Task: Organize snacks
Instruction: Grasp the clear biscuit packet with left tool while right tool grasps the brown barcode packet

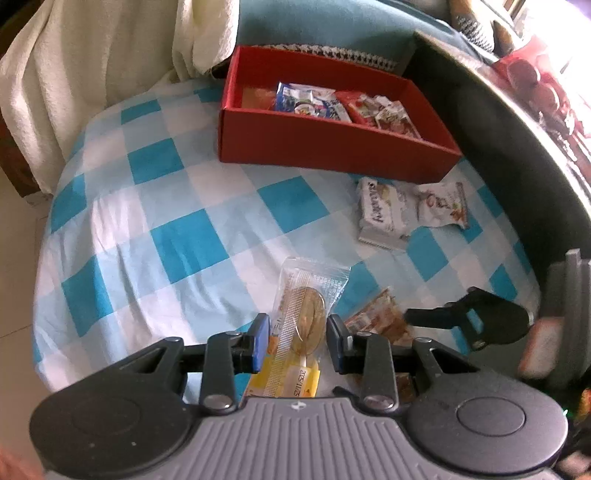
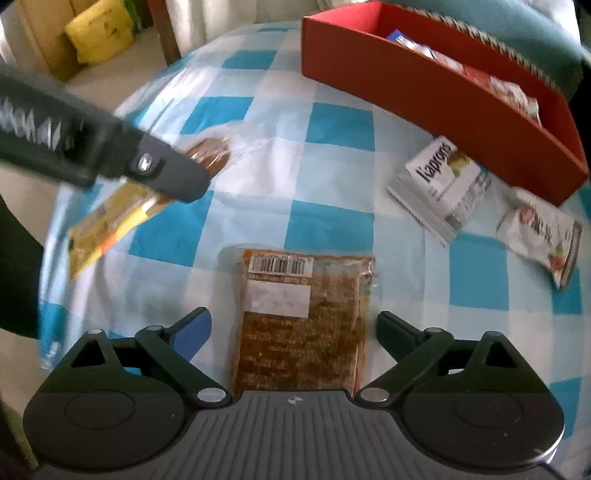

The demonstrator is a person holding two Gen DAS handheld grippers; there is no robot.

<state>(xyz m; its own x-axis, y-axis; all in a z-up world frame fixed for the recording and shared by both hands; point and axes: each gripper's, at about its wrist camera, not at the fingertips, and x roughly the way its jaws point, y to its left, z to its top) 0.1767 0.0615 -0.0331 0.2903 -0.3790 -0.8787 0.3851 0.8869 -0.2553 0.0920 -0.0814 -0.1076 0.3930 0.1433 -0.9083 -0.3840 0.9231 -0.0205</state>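
Observation:
My left gripper (image 1: 295, 341) is shut on a clear-and-yellow cookie packet (image 1: 306, 314) and holds it above the checked cloth; it also shows in the right wrist view (image 2: 122, 210), lifted at the left. My right gripper (image 2: 293, 332) is open, its fingers either side of a flat brown snack packet (image 2: 303, 321) lying on the cloth; this packet shows in the left wrist view (image 1: 376, 321). A red box (image 1: 332, 147) at the back holds several snack packets. Two white packets (image 1: 382, 214) (image 1: 443, 205) lie in front of the box.
The blue-and-white checked cloth (image 1: 177, 229) covers a rounded surface. A cream fabric (image 1: 74, 74) hangs at the back left. A dark curved edge (image 1: 517, 155) runs along the right. A yellow cushion (image 2: 99, 29) sits beyond the cloth.

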